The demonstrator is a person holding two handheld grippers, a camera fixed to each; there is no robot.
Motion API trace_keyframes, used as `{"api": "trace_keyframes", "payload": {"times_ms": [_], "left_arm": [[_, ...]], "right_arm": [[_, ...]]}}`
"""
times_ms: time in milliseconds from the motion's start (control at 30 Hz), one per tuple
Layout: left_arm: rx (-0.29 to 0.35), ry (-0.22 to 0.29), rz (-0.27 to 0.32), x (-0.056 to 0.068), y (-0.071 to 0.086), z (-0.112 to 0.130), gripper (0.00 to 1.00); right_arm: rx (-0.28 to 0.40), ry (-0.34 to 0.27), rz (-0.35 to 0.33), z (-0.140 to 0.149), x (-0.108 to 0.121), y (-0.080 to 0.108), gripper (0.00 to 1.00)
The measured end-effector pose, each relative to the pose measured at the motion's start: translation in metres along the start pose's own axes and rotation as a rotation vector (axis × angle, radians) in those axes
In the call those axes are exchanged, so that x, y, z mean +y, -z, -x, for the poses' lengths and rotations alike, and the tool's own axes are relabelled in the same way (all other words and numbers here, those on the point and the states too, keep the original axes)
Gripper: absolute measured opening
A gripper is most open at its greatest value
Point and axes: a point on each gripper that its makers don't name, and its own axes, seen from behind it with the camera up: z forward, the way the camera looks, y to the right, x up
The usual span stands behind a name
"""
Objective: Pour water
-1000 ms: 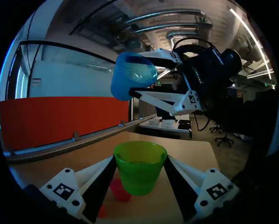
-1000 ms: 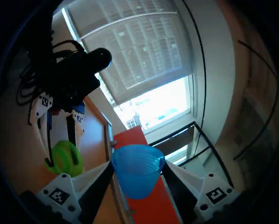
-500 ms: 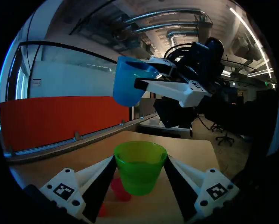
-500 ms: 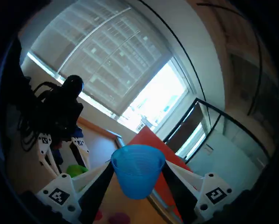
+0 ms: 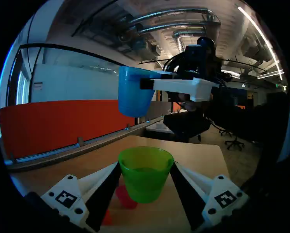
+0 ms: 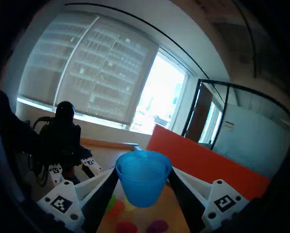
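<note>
Orange partition (image 5: 67,124) backs the wooden bench (image 5: 199,155). Jaws of the left gripper (image 5: 145,167) clamp an upright green cup (image 5: 145,180) low over the bench. Jaws of the right gripper (image 6: 143,171) clamp the blue cup (image 6: 143,188), upright and higher up.

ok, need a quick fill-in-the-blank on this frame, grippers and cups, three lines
1. The left gripper and the right gripper are each ___ on a cup.
2. The blue cup is held ___, not tipped.
3. In the left gripper view, the blue cup hangs ___ the green cup.
Missing words: shut; upright; above.
</note>
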Motion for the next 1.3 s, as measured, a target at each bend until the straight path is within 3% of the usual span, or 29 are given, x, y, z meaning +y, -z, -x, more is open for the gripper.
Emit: {"api": "trace_keyframes", "payload": {"times_ms": [167,300,667,1300], "left_arm": [[-0.002,0.002,0.002,0.001,0.001,0.001,0.86],[-0.013,-0.002,-0.001,0.000,0.002,0.004,0.86],[-0.081,0.002,-0.017,-0.008,0.005,0.023,0.86],[-0.234,-0.018,-0.057,-0.025,0.006,0.066,0.87]], "right_arm": [[-0.008,-0.121,-0.016,0.005,0.002,-0.002,0.90],[-0.008,-0.162,-0.022,0.005,0.003,-0.002,0.91],[-0.068,-0.139,-0.024,0.026,0.001,-0.001,0.91],[-0.179,-0.188,-0.012,0.077,0.017,0.005,0.91]]}}
